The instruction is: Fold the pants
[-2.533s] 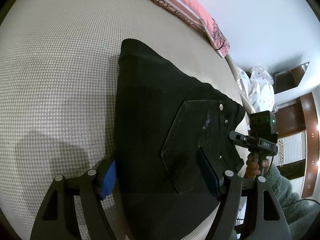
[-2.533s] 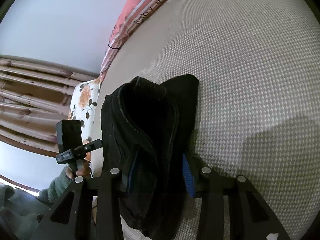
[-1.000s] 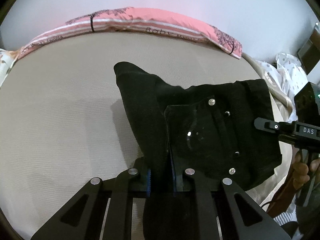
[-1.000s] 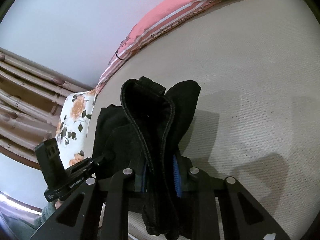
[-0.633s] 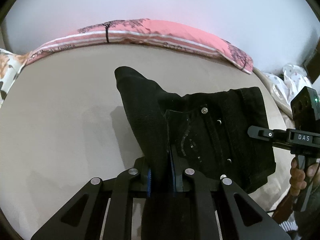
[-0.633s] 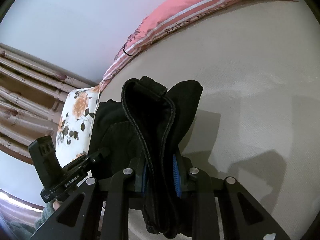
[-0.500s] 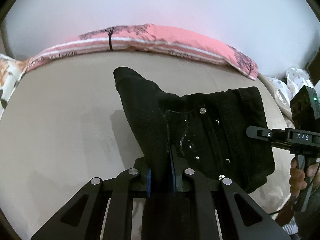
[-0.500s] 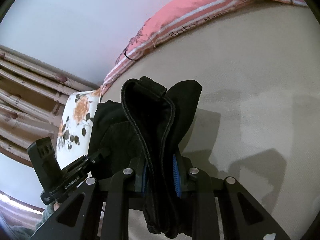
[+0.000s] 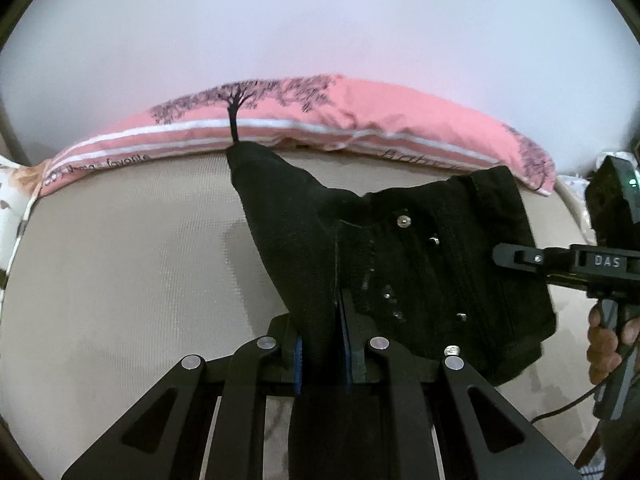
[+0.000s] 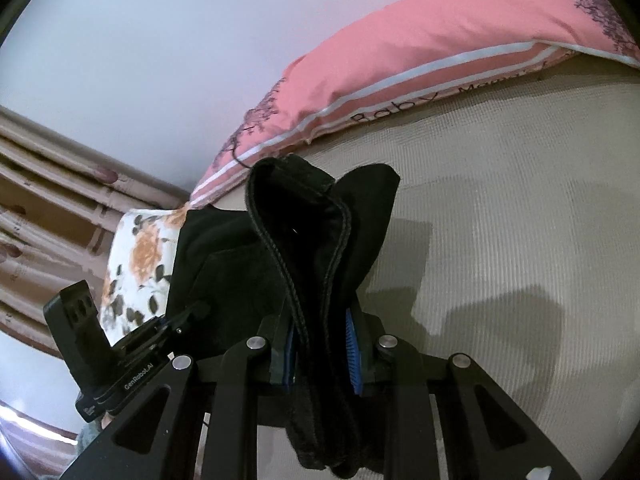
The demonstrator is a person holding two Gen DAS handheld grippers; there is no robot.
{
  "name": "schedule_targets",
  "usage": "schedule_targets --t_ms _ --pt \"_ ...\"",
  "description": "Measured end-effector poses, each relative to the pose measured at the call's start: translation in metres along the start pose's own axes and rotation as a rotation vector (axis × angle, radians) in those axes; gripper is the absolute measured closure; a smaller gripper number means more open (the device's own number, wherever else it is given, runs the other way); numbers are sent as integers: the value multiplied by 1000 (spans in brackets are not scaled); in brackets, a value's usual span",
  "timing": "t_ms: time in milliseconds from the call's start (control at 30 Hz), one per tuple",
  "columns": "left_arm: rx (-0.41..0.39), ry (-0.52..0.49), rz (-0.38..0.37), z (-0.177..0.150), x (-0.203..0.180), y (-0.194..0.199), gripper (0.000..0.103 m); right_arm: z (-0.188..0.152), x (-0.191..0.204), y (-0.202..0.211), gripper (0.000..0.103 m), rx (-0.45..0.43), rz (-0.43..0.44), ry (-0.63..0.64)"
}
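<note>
**Both hand-held grippers clamped on black pants above the bed**

The left hand-held gripper [image 9: 323, 344] has its jaws nearly together, the blue pads pressing a thick fold of the black pants [image 9: 400, 264] between them. From that grip the cloth rises to a pointed corner near the pink pillow [image 9: 360, 120] and spreads out to the right, where a pocket seam, a metal button and several rivets show. The far edge of the spread cloth reaches the right hand-held gripper [image 9: 520, 258], seen in the left wrist view as a black bar with white lettering, held by a person's hand [image 9: 608, 340] at the right edge.

In the right wrist view, the right hand-held gripper [image 10: 322, 352] is likewise closed on the pants [image 10: 312, 248]: a doubled, stitched band stands up between its blue pads in a tall loop, and more cloth hangs down below the jaws. To the left the pants stretch toward the left hand-held gripper [image 10: 188, 316], whose black body bears a printed label.

The pants are lifted between the two grippers, off the beige bed [image 10: 520, 220]; their shadow falls on the sheet just beside them. The pink pillow [image 10: 420, 48], with white stripes, printed words and a black tree design, lies along the head of the bed against a pale wall [image 9: 320, 20]. A flowered pillow [image 10: 140, 256] sits at the left, with striped curtains [image 10: 48, 184] behind it.
</note>
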State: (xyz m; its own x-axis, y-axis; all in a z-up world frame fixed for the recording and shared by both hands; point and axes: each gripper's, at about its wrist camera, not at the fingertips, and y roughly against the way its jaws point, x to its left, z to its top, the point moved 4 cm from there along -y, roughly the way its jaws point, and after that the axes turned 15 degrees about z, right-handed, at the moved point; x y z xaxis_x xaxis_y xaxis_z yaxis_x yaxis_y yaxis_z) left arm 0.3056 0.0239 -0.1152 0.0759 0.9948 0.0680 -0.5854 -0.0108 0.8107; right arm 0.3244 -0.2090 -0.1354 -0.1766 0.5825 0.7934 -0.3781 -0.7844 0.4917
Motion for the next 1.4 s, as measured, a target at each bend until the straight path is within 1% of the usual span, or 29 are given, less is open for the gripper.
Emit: schedule_targets --t_ms 67,100,167,200,233,267,300,333,400,467,567,667,733,833,933,1033,1200,1267,1400 --pt "39 3 2 -3 3 -18 88 0 -8 -6 82 5 -41 9" --pt "53 4 22 -6 5 -26 87 -2 -13 -9 82 7 -85 22" --pt "75 17 27 -16 10 -39 84 -7 -22 -12 77 11 -162 54" --pt "81 25 28 -20 12 -43 79 -9 -27 -13 75 8 -173 56" --pt "86 37 28 -24 15 -47 74 -11 -31 -13 69 5 -183 55" --pt "85 41 31 -28 15 -49 70 -14 -35 -12 67 7 -199 56" --pt "76 41 39 -32 16 -50 68 -17 -38 -13 66 11 -216 65" --pt "68 38 46 -34 15 -51 65 -19 -40 -13 62 9 -225 71" --pt "47 14 79 -40 13 -49 61 -24 -43 -12 60 10 -232 63" --pt "38 4 101 -43 11 -44 58 -32 -45 -8 59 1 -235 56" --pt "42 3 138 -48 11 -34 57 -43 -44 1 56 -10 -229 23" --pt "38 1 180 -58 10 -18 57 -53 -36 10 56 -23 -248 34" --pt "25 -3 200 -67 9 -4 56 -59 -23 17 56 -38 -274 72" --pt "16 4 231 -78 9 13 50 -72 -2 28 55 -55 -330 148" --pt "0 18 261 -91 7 31 48 -87 12 35 51 -65 -389 217" --pt "-17 30 304 -106 5 48 47 -104 24 41 47 -86 -436 254" --pt "-28 46 321 -126 2 70 46 -131 41 44 42 -106 -465 299" --pt "-28 54 322 -133 1 75 46 -142 47 42 38 -111 -464 310" --pt "-35 71 328 -146 0 87 46 -163 58 37 38 -109 -471 327"
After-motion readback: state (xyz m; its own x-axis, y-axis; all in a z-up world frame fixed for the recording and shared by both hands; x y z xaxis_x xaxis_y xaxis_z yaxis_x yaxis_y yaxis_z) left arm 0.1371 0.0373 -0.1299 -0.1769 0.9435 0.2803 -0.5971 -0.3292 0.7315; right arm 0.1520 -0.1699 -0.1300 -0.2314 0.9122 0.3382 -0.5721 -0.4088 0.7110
